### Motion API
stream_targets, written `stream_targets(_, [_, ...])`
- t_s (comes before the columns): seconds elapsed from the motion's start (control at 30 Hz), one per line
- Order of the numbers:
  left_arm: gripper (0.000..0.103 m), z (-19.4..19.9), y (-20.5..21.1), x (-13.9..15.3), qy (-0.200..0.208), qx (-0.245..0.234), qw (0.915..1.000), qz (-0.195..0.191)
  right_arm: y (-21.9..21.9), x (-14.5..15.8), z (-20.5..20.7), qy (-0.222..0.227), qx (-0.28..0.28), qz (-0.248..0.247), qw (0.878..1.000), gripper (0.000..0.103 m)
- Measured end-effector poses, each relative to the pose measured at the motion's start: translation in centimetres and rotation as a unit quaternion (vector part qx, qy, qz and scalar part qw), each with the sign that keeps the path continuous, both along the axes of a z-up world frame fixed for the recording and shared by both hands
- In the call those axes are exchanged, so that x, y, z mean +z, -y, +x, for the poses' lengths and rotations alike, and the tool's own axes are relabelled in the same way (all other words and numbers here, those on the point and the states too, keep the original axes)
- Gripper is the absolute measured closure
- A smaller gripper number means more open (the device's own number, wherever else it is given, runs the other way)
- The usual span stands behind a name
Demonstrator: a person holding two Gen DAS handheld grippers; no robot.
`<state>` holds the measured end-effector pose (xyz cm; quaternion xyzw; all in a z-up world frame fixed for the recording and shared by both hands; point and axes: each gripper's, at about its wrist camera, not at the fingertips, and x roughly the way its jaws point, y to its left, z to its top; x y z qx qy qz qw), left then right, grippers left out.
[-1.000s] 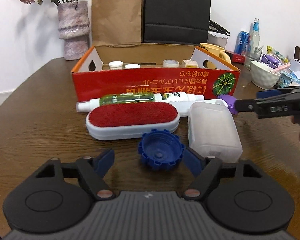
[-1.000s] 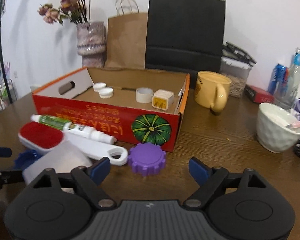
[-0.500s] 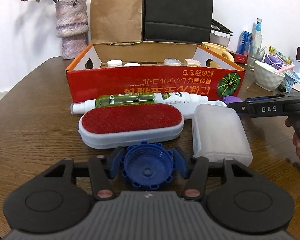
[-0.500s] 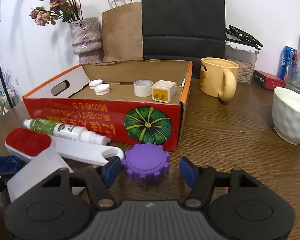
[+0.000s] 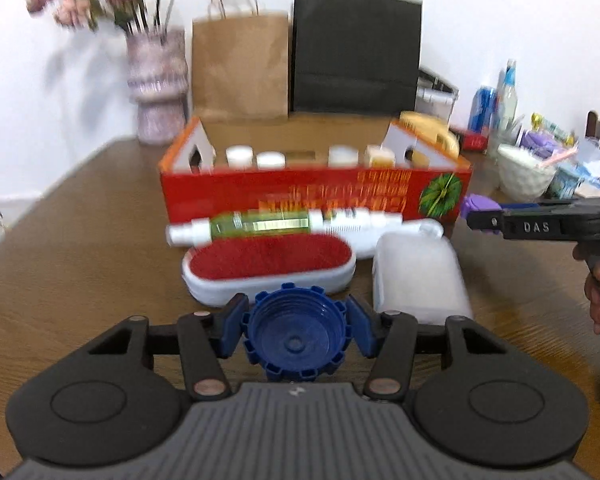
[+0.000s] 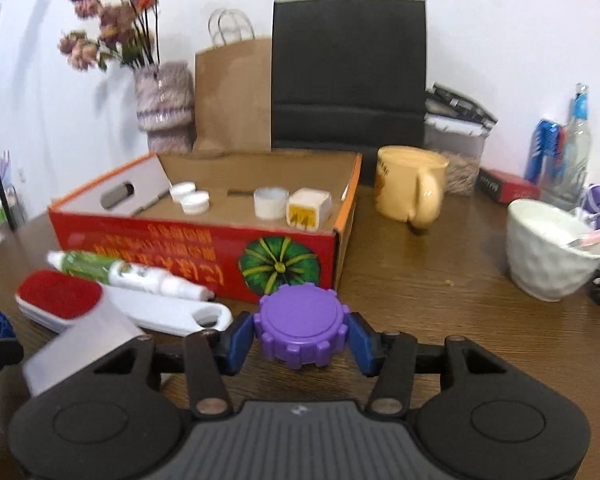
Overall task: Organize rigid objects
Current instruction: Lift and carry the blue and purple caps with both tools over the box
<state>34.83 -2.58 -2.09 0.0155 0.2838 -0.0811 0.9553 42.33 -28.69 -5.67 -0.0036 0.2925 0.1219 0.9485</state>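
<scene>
Blue cap (image 5: 296, 334) pinched in left tongs (image 5: 295, 330), purple cap (image 6: 303, 326) between right tongs (image 6: 302, 334) whose jaws are closing on it, both just short of the red box (image 6: 204, 254) lying straight ahead.

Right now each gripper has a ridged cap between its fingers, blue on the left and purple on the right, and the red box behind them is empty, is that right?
Not quite: the red box is not empty. The right wrist view shows two small white caps, a white cup and a small white block on its floor. The rest holds: the left gripper has the blue cap, the right gripper the purple cap, and the right jaws are closing.
</scene>
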Motion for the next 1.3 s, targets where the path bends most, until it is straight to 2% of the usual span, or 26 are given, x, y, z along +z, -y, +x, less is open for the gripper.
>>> stream_targets(0.1, [0.048, -2.7, -0.2, 2.5, 0.047, 0.008, 0.9988, 0.012, 0.0, 2.7, -3.0, 0.033, -0.001, 0.003, 0.999, 0.052])
stream_targets(0.3, [0.048, -9.5, -1.4, 6.8, 0.116, 0.021, 0.993, -0.008, -0.1, 8.1, -10.9, 0.109, 0.001, -0.002, 0.994, 0.052])
stream_targets(0.53, [0.048, -17.0, -2.4, 9.1, 0.155, 0.042, 0.9867, -0.025, -0.4, 11.5, -21.3, 0.166, -0.006, 0.003, 0.986, 0.052])
stream_targets(0.7, [0.048, -21.3, -2.8, 9.7, 0.19, 0.054, 0.9799, -0.03, -1.3, 11.4, -28.2, 0.209, -0.004, 0.022, 0.978, 0.052])
stream_targets(0.9, [0.048, -25.4, -3.2, 9.1, 0.196, 0.058, 0.9781, -0.039, -2.6, 9.2, -34.4, 0.225, -0.009, 0.03, 0.974, 0.052])
stream_targets(1.13, [0.048, -28.4, -3.5, 9.6, 0.22, 0.066, 0.9725, -0.037, -2.4, 9.8, -38.2, 0.256, -0.02, 0.045, 0.965, 0.052])
stream_targets(1.3, [0.048, -28.6, -3.4, 10.1, 0.232, 0.065, 0.9697, -0.041, -2.3, 10.1, -38.7, 0.269, -0.02, 0.048, 0.962, 0.052])
